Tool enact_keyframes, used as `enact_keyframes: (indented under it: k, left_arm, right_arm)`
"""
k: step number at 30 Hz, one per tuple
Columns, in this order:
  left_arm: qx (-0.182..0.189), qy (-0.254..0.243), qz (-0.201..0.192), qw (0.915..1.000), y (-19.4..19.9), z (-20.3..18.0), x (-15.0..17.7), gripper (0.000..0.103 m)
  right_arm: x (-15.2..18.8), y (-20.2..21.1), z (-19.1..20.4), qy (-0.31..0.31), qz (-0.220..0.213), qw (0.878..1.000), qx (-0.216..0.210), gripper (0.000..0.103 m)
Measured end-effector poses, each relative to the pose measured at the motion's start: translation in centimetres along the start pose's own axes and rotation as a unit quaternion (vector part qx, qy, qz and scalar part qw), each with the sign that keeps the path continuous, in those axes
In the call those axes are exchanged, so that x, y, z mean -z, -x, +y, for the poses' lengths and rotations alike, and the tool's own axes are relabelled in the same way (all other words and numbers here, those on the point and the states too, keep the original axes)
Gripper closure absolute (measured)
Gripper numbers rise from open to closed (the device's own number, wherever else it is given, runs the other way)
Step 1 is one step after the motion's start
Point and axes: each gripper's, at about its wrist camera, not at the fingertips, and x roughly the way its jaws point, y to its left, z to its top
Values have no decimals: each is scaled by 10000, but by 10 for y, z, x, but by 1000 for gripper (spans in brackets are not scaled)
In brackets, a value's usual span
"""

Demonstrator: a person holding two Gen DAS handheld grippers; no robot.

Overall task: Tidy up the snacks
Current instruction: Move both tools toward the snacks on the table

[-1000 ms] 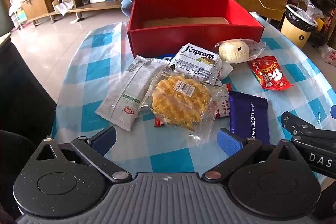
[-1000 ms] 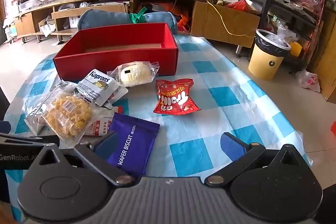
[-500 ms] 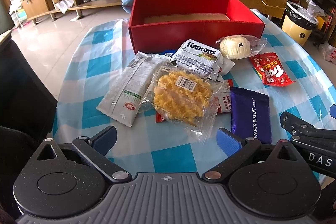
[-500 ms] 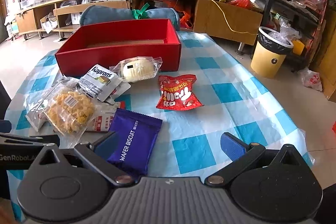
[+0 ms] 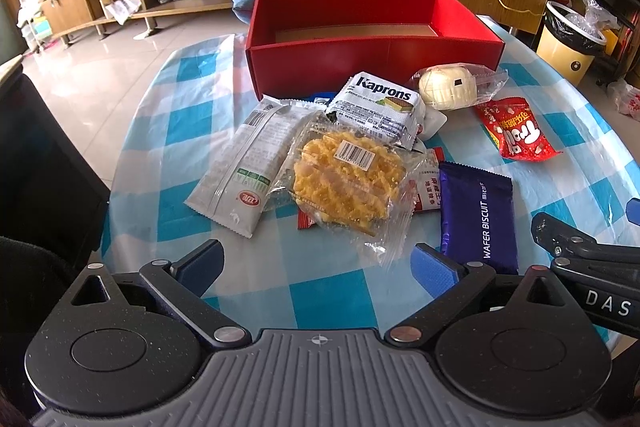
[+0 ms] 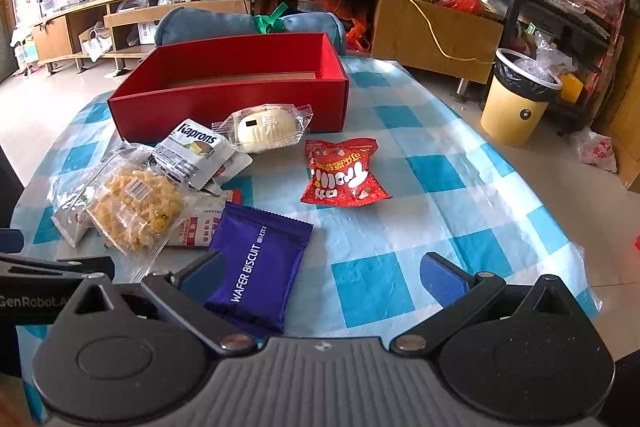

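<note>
On the blue-and-white checked tabletop (image 6: pixel 420 219) in front of you, the snacks lay loose in a pile just short of the red box (image 5: pixel 372 43), which stood open at the far edge with only its brown floor showing. Your left tool (image 5: pixel 316 263) hovered low with its blue pads spread wide and nothing between them; just past it lay the clear bag of yellow crisp snack (image 5: pixel 348 183), overlapping a white-and-grey sachet (image 5: pixel 244 167) on its left and a red-and-white packet (image 5: pixel 428 187) beneath. Behind these, the Kaprons wafer pack (image 5: pixel 380 107) leaned on the pile, and the wrapped white bun (image 6: pixel 264 129) sat close to the box's front wall. Your right tool (image 6: pixel 320 275) was also wide and empty, its left pad beside the purple wafer biscuit bar (image 6: pixel 256 267). Apart from the pile lay the red candy bag (image 6: pixel 344 173).
</note>
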Motion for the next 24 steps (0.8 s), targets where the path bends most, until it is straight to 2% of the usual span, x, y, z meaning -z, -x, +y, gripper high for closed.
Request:
enact_keyframes:
  k: [24]
  left_arm:
    - [-12, -37, 33, 10000, 4, 4, 9, 3]
  right_arm:
    - [2, 0, 1, 37, 75, 9999, -91, 3]
